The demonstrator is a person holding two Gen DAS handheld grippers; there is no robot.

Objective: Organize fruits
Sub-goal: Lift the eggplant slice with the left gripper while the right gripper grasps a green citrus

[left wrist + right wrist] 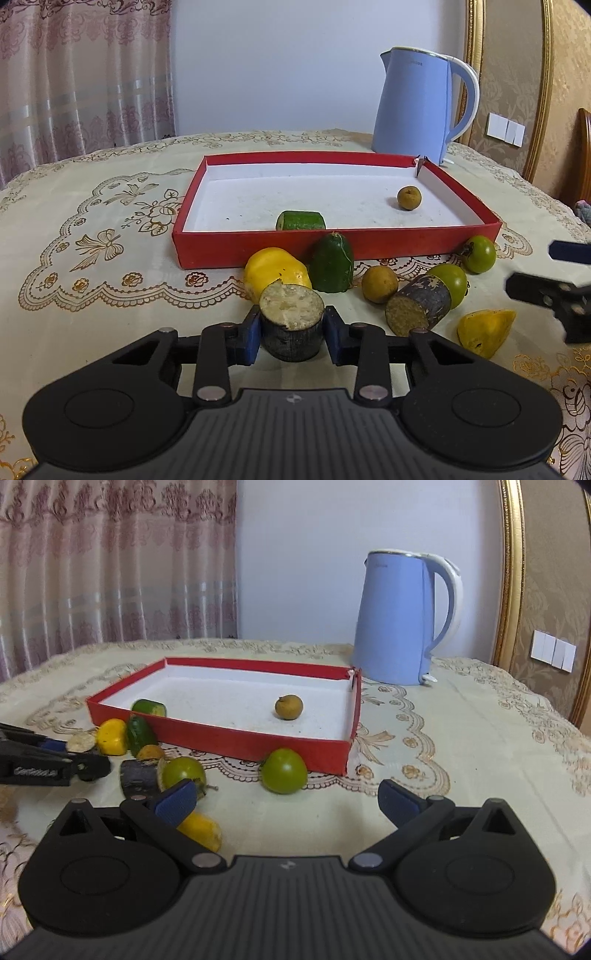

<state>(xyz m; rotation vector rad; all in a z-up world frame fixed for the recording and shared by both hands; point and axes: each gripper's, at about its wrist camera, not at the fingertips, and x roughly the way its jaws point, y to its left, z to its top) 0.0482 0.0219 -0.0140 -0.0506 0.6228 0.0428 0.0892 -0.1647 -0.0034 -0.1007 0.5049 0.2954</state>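
**Left wrist view: cane piece held in front of the red tray**

Left wrist view shows the left gripper closed on a short dark cylinder of sugar cane with pale cut ends, its blue pads pressing the two sides. This piece is in front of the shallow red cardboard tray with white inside, near its front wall. Inside the tray lie a green cucumber chunk and a small brown round fruit. The right gripper is wide open and holds nothing, in front of the tray's right part. I judge the cane to be stiff and rather heavy, with smooth bark, so the grip on the curved sides at mid-height seems proper.
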